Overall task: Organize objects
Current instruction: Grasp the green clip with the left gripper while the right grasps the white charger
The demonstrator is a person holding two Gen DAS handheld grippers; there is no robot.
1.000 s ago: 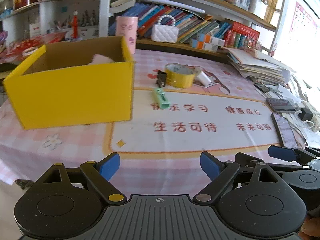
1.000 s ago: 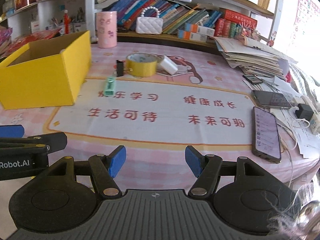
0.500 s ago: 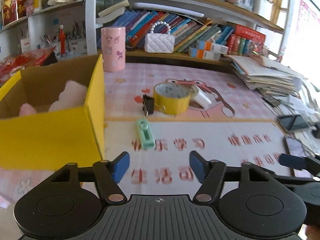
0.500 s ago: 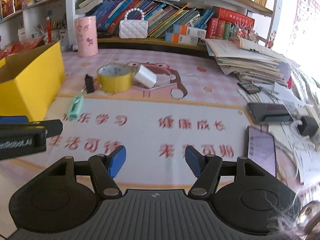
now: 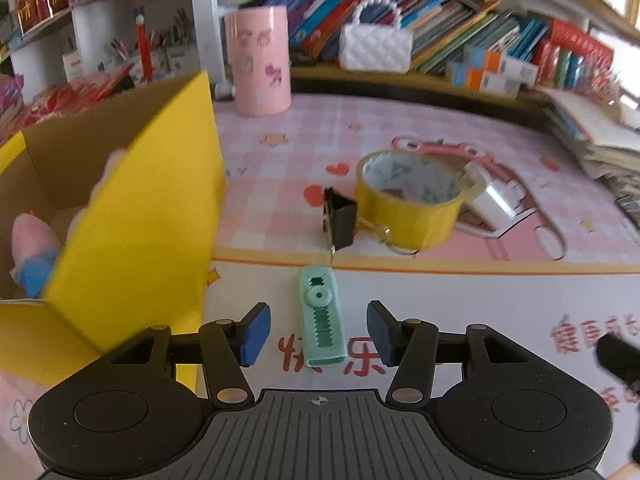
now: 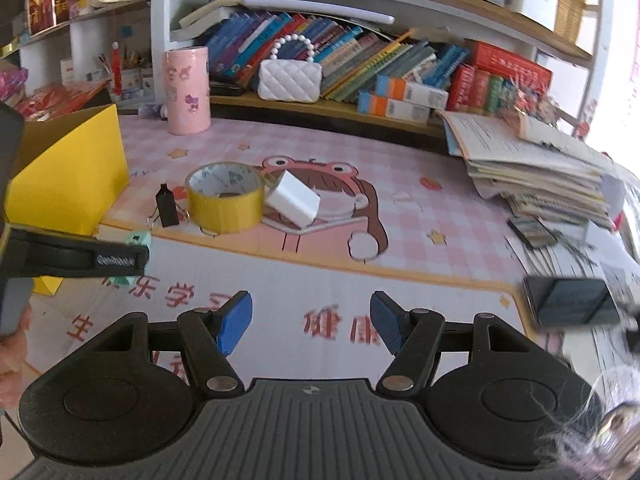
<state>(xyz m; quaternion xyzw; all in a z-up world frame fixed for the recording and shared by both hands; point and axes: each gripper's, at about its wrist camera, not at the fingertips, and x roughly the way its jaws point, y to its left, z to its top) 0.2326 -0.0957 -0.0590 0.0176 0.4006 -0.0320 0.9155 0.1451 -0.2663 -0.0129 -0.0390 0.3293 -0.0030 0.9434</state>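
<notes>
While your left tongs (image 5: pixel 318 334) hang over the table (image 5: pixel 460 300), their jaws are closing with the green cutter (image 5: pixel 322 316) lying between them; the blue pads (image 5: pixel 254 332) stand clear of it on both sides, so nothing is pinched. The cutter lies flat on the white part of the mat, its length running away from you, just short of the orange border line. Just past its far end stands a black clip (image 5: pixel 340 220), upright, touching or nearly touching the yellow tape roll (image 5: pixel 408 200) to its right. A white block (image 6: pixel 294 199) leans against the far right side of the roll. To your left sits the yellow box (image 5: pixel 136 216), open on top, with a pink soft thing (image 5: pixel 32 248) inside; its near corner is just beside the left pad. A pink cylinder (image 5: pixel 260 60) stands farther back, near the shelf, and a white purse (image 5: pixel 376 48) rests on the shelf in front of the books.

Your right tongs (image 6: pixel 310 324) are spread about halfway, with nothing between the pads, over the printed red characters. From that view the left tool's arm crosses the left edge and hides most of the cutter. A dark phone (image 6: pixel 572 300) lies at the right, near a stack of papers (image 6: pixel 540 172).
</notes>
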